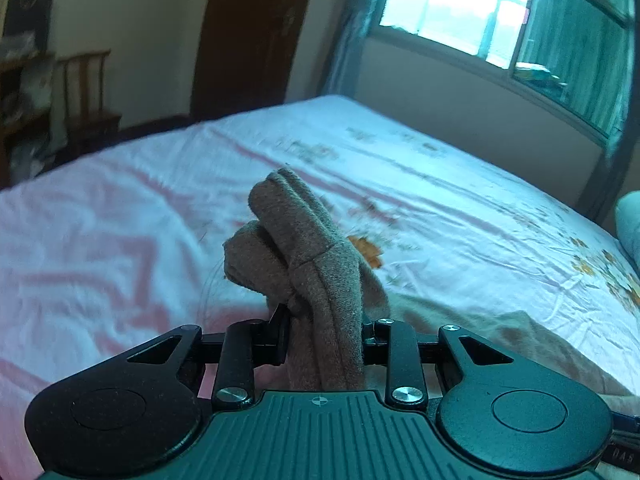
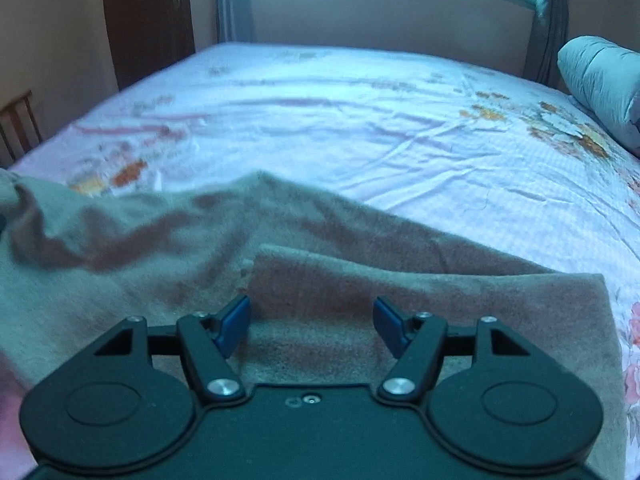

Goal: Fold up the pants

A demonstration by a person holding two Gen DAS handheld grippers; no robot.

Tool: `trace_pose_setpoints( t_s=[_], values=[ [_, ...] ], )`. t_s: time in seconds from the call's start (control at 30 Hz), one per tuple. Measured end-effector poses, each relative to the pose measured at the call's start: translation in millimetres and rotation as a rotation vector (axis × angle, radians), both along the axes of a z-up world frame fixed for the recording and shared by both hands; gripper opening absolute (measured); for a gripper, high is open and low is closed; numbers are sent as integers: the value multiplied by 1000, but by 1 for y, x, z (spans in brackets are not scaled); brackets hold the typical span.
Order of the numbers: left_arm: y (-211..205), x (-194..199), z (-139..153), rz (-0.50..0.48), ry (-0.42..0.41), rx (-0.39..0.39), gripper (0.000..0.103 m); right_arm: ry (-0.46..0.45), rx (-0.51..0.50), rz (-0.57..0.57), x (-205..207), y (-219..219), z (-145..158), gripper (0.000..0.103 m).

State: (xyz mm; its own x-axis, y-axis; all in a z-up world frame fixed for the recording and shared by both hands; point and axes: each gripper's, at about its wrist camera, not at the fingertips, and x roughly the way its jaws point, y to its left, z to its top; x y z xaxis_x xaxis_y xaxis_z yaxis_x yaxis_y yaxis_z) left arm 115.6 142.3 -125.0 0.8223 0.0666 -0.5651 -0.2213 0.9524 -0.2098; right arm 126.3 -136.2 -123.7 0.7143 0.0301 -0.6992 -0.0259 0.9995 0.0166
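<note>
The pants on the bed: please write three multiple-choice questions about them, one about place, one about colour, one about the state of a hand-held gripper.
1. Where does most of the pants lie?
A. on the bed sheet
B. on the chair
C. on the windowsill

2. What colour are the pants?
A. black
B. grey-brown
C. bright red

3. How is the left hand-held gripper?
A. wide open, nothing in it
B. shut on a pillow
C. shut on a bunch of the pants

Answers:
1 A, the cloth spreads over the flowered bed sheet.
2 B, the fabric looks grey-brown in both views.
3 C, bunched cloth stands up between its fingers.
</note>
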Motion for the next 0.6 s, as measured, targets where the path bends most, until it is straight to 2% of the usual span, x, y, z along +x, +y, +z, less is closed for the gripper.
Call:
trace_pose_setpoints(
  t_s=[0.17, 0.27, 0.37, 0.5, 0.6],
  values=[
    [-23, -3, 14, -56, -58, 26, 28, 9, -26, 36, -24, 0, -2, 60],
    [-46, -5, 25, -129, -95, 45, 28, 36, -46, 61, -27, 0, -11, 61],
    [-73, -10, 35, -205, -133, 54, 28, 37, 18, 41, -28, -9, -3, 60],
    [-117, -16, 49, -317, -197, 59, 28, 3, 157, -12, -39, -37, 10, 60],
    [-155, -17, 53, -406, -208, 33, 28, -13, 180, -51, -45, -58, 16, 60]
  ],
)
